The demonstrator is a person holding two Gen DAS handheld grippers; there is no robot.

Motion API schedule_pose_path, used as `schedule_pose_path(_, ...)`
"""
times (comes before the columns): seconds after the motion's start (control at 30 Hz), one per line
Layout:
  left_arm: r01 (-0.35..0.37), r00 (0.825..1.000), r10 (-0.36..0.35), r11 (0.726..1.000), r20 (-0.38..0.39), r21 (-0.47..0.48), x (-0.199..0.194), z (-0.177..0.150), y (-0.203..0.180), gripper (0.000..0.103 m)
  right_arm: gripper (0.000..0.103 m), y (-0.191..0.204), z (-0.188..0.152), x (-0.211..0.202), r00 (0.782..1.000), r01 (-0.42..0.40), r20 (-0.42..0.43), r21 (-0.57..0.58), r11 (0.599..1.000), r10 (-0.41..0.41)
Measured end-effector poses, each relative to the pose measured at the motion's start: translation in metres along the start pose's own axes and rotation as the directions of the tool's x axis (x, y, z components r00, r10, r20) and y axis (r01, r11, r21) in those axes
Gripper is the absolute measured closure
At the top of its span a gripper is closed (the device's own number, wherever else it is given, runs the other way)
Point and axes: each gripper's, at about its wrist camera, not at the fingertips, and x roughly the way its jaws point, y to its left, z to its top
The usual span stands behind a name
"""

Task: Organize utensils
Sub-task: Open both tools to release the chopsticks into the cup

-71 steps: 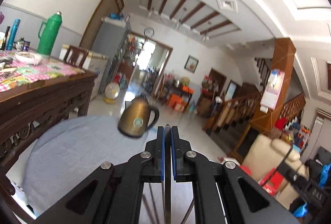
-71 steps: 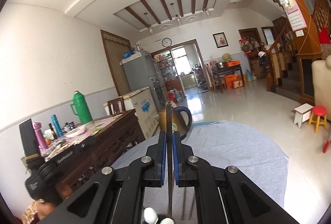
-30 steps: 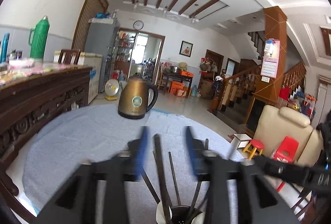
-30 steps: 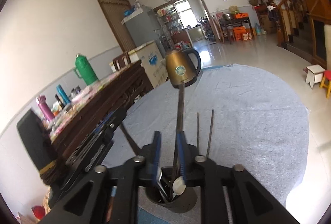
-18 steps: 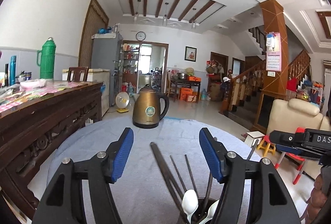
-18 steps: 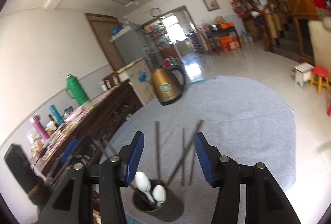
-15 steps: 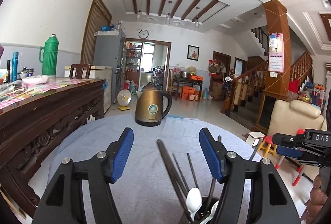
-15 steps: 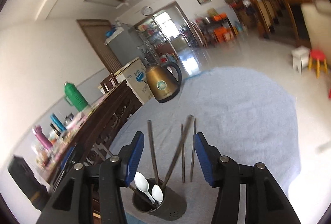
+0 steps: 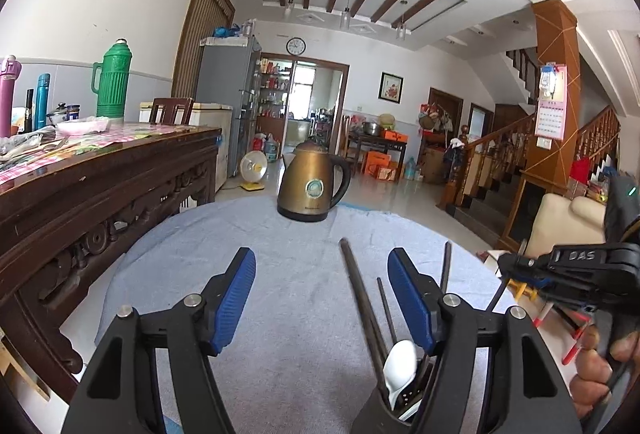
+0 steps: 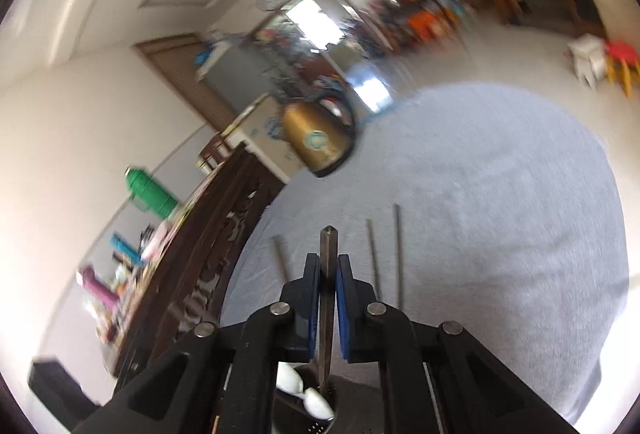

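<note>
In the left wrist view, the left gripper is seen spread wide, holding nothing, above a round table's grey-blue cloth. Open cloth lies ahead up to a bronze kettle near the far edge. The utensil holder, with chopsticks and a white spoon, sits low right. "DAS" is read on the right gripper.

In the blurred right wrist view, the right gripper is clamped on one dark chopstick standing in the holder.

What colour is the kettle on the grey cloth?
The kettle is bronze-gold with a black handle and base; the left wrist view shows it best.
</note>
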Motion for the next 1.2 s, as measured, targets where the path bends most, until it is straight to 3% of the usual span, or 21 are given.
schedule_pose_path(0.17,0.002,0.999,-0.002,1.000,-0.047,0.005,0.003,-0.007,-0.004,0.031,0.094,0.049,-0.024,0.007,1.000,0.007,-0.027,-0.214,0.977,-0.013)
schedule_pose_path(0.23,-0.002,0.997,0.003,1.000,-0.074,0.005,0.004,-0.008,-0.003,0.025,0.094,0.050,-0.028,0.014,0.998,0.026,-0.047,-0.218,0.976,-0.037)
schedule_pose_path(0.33,-0.048,0.994,0.050,0.999,-0.093,0.020,0.002,-0.008,-0.004,0.019,0.093,0.034,-0.027,0.012,0.997,0.009,-0.073,-0.137,0.991,-0.019)
schedule_pose_path(0.43,-0.102,0.986,0.107,0.994,-0.129,0.041,0.005,-0.006,-0.005,0.018,0.069,0.017,-0.023,-0.008,1.000,0.008,-0.027,-0.095,0.995,-0.010)
schedule_pose_path(0.47,-0.119,0.982,0.125,0.992,-0.144,0.048,0.006,-0.006,-0.005,0.017,0.052,0.015,-0.021,-0.014,1.000,0.013,-0.012,-0.087,0.996,-0.014)
schedule_pose_path(0.5,-0.135,0.977,0.142,0.989,-0.162,0.055,0.008,-0.006,-0.005,0.017,0.042,0.012,-0.020,-0.020,1.000,0.023,0.006,-0.080,0.996,-0.023)
schedule_pose_path(0.63,-0.172,0.959,0.187,0.981,-0.214,0.088,0.010,-0.006,-0.009,0.017,0.042,0.012,-0.020,-0.039,0.999,0.040,0.037,-0.097,0.994,-0.037)
schedule_pose_path(1.2,-0.244,0.932,0.278,0.956,-0.234,0.164,-0.004,-0.002,-0.018,0.014,0.043,0.043,-0.046,-0.061,0.998,0.069,0.008,-0.220,0.973,-0.069)
